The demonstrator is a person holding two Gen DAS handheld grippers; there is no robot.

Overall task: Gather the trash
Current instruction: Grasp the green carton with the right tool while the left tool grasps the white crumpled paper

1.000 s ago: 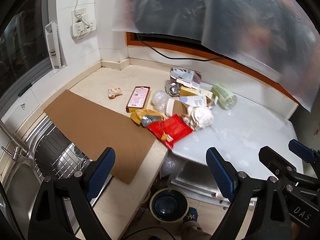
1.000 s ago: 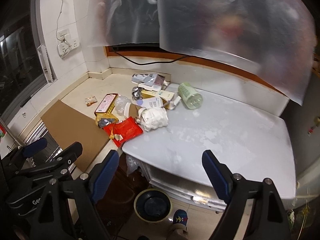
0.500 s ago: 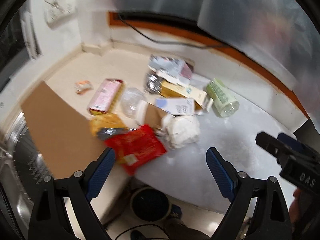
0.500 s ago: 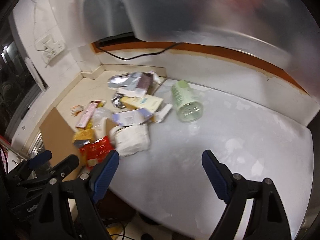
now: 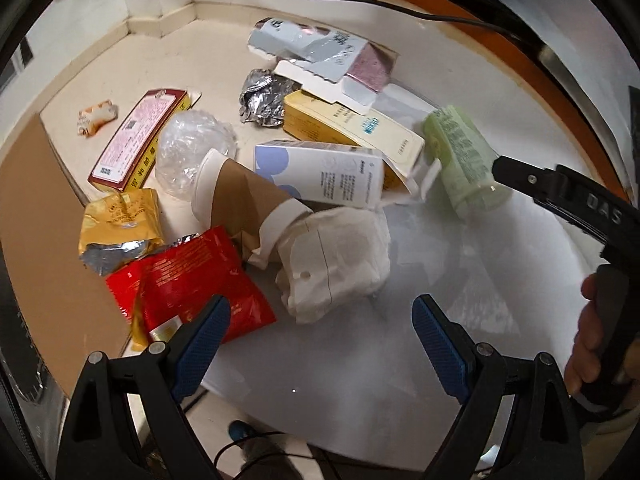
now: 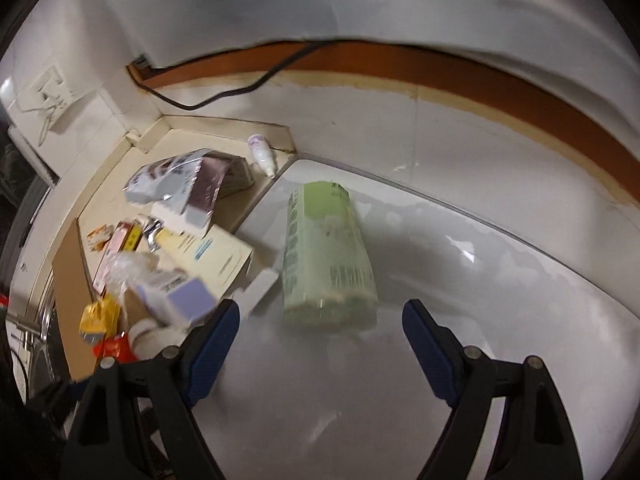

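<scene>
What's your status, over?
Left gripper open above crumpled white tissue wad. Right gripper open, nothing held, before pale green plastic bottle lying flat. Nothing blocking.

Both wrist views angled steeply down, close, sharing the green bottle (image 5: 460, 160) (image 6: 326, 252)

You see a white table (image 6: 460, 288) with a shiny top, and it meets a cream table (image 5: 208, 44) in the corner. A flat brown cardboard sheet (image 5: 36, 216) lies on the cream one, at your left. A black cable (image 6: 224, 94) runs along the wall, by an orange-brown strip (image 6: 500, 98). A white wall socket (image 6: 48, 96) sits up on the left wall. Down below the white table's edge, a thin black wire (image 5: 256, 444) curls on the floor.
</scene>
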